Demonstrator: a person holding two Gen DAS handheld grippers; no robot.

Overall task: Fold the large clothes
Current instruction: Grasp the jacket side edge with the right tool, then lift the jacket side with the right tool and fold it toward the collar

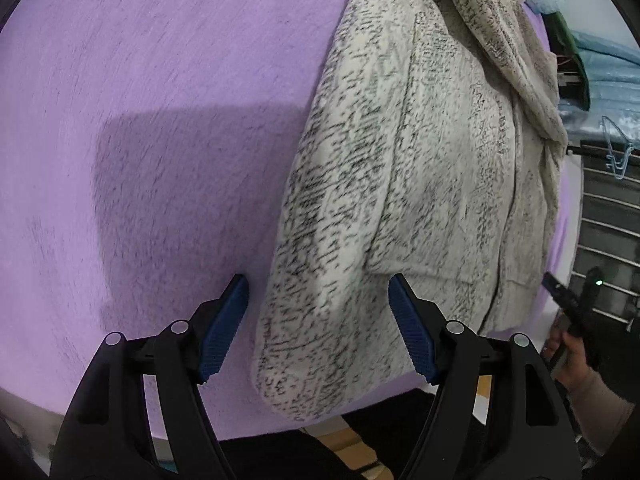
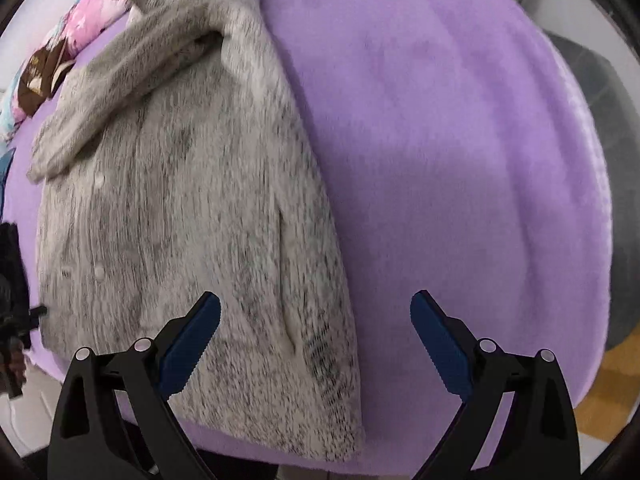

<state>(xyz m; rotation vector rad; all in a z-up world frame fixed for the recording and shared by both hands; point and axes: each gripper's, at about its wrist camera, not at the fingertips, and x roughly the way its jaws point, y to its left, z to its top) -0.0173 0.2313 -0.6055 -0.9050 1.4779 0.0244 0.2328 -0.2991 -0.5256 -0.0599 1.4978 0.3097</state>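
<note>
Left wrist view: left gripper (image 1: 318, 286) spread wide, empty, poised over the near hem of one speckled cream cardigan (image 1: 416, 184) lying on the purple blanket (image 1: 160, 120).

Right wrist view: right gripper (image 2: 315, 304) also released, grasping nothing; same cardigan (image 2: 180, 200) lies left, one sleeve (image 2: 132, 84) folded across far end.
</note>
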